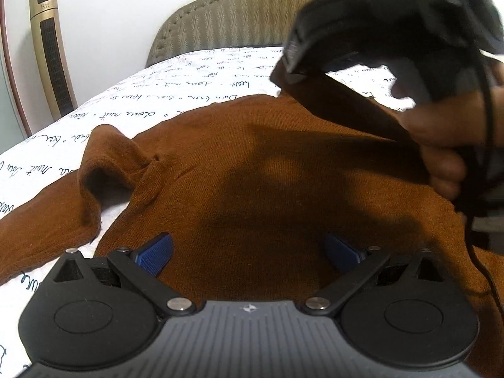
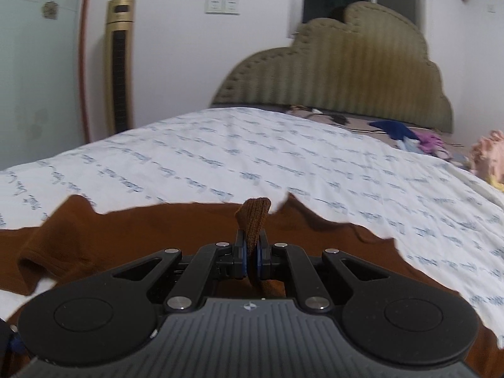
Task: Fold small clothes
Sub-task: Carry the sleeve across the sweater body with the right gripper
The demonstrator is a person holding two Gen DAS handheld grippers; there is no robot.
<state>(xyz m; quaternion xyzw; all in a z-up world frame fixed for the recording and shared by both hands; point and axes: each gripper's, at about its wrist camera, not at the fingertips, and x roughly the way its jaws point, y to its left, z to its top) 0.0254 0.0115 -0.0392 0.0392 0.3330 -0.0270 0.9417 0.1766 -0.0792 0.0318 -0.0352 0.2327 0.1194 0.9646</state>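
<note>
Left wrist view looks over a rust-brown knitted sweater (image 1: 252, 163) spread across a bed whose white cover (image 1: 151, 94) is printed with lines of dark script. The left gripper (image 1: 249, 250) hovers low above the sweater's body with its jaws spread wide, blue pads (image 1: 156, 252) apart and nothing between them. One sleeve (image 1: 100, 170) lies bunched and folded at the left, with a strip of the cover showing beneath it. At the upper right, a person's hand (image 1: 441, 145) grips the handle of the right gripper (image 1: 294, 72), which lifts a fold of the sweater's far edge off the bed. Right wrist view confirms that hold: the right gripper (image 2: 252, 258) has its jaws pressed together on a narrow tab of brown knit (image 2: 253, 217) that stands up between the pads. Behind the bed rise an olive padded headboard (image 2: 362, 75) and a gold tower fan (image 2: 118, 63) against a white wall. Other clothes in blue, purple and pink (image 2: 419, 141) sit piled near the headboard, well apart from the sweater.
</note>
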